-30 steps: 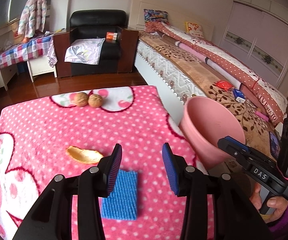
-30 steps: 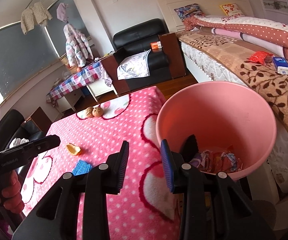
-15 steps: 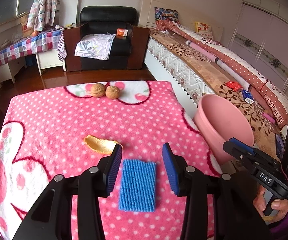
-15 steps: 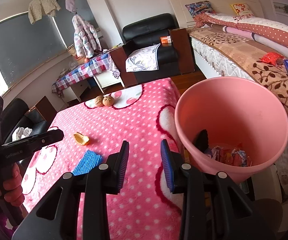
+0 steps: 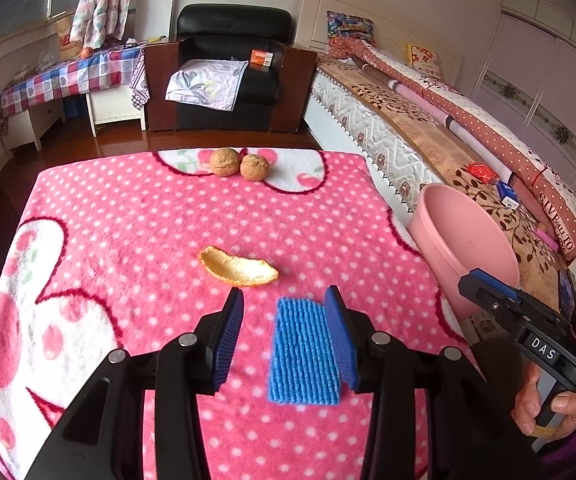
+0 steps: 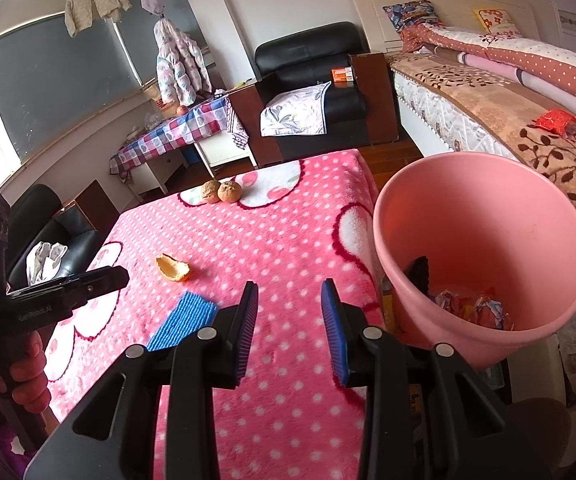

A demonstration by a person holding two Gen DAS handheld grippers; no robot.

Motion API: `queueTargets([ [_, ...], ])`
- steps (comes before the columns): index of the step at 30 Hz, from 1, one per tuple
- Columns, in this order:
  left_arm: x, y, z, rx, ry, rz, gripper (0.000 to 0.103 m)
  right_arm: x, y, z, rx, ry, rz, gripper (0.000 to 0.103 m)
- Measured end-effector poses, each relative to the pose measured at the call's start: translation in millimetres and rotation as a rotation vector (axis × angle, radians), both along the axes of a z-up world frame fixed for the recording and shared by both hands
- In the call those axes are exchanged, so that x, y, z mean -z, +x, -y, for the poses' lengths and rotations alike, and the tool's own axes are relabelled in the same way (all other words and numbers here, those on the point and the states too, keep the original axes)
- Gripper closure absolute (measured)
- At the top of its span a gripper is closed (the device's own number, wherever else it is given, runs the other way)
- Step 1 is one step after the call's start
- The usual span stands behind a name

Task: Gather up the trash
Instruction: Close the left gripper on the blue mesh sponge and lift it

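The left gripper (image 5: pixel 284 322) hung over the table with its jaws apart and nothing between the pads, the right-hand pad overlapping the edge of a blue ribbed rectangular pad (image 5: pixel 303 354) lying flat on the pink white-dotted fleece blanket (image 5: pixel 128 220). The right gripper (image 6: pixel 289 320) was likewise parted and empty, above bare blanket. Against the earlier pictures, the left gripper had come forward and a little lower, so that the blue pad, then below and left of centre between the fingers, now sat further up and to the right, and the peel had drawn nearer; the right gripper's view had slid sideways, the bin standing larger and further right. The curled piece of orange peel (image 5: pixel 238 266), pale inside with an orange rim, lay just beyond the left fingertips, apart from the blue pad. Two brown walnuts (image 5: pixel 240 164) touched one another near the table's far edge. The round pink plastic bin (image 6: pixel 483 256) stood just off the table's right edge, wrappers in its bottom. Open blanket lay all round the peel; the bed (image 5: pixel 427 136) ran close behind the bin.
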State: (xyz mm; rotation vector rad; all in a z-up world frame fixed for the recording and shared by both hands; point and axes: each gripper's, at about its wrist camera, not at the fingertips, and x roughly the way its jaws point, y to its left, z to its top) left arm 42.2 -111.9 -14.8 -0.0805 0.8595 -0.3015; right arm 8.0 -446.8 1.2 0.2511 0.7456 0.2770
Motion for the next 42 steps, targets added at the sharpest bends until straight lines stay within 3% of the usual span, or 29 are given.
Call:
queueTargets([
  [12, 11.0, -10.6, -18.1, -0.015, 0.011, -0.030, 0.062, 2.9, 0.4, -15.2, -0.039, -0.017, -0.016, 0.070],
  [23, 36.9, -6.5, -9.0, 0.046, -0.015, -0.122, 0.062, 8.2, 1.7, -30.0, -0.080, -0.034, -0.037, 0.070],
  [33, 56.5, -3.0, 17.8, 0.129, 0.076, -0.170, 0.062, 13.3, 3.7, -34.5, -0.084, -0.037, -0.056, 0.070],
  [35, 60.0, -3.0, 20.1, 0.135, 0.091, -0.183, 0.079, 14.2, 5.2, -34.4, -0.086, -0.038, -0.060, 0.070],
  [37, 62.3, -3.0, 20.7, 0.134, 0.097, -0.190, 0.082, 14.7, 7.1, -36.4, -0.091, -0.043, -0.061, 0.070],
  [40, 59.1, -4.2, 18.2, 0.131, 0.090, -0.174, 0.098, 14.1, 11.0, -41.5, -0.102, -0.051, -0.060, 0.070],
  [42, 56.6, -4.7, 13.6, 0.119, 0.081, -0.166, 0.098, 13.9, 14.9, -46.7, -0.116, -0.055, -0.062, 0.070],
])
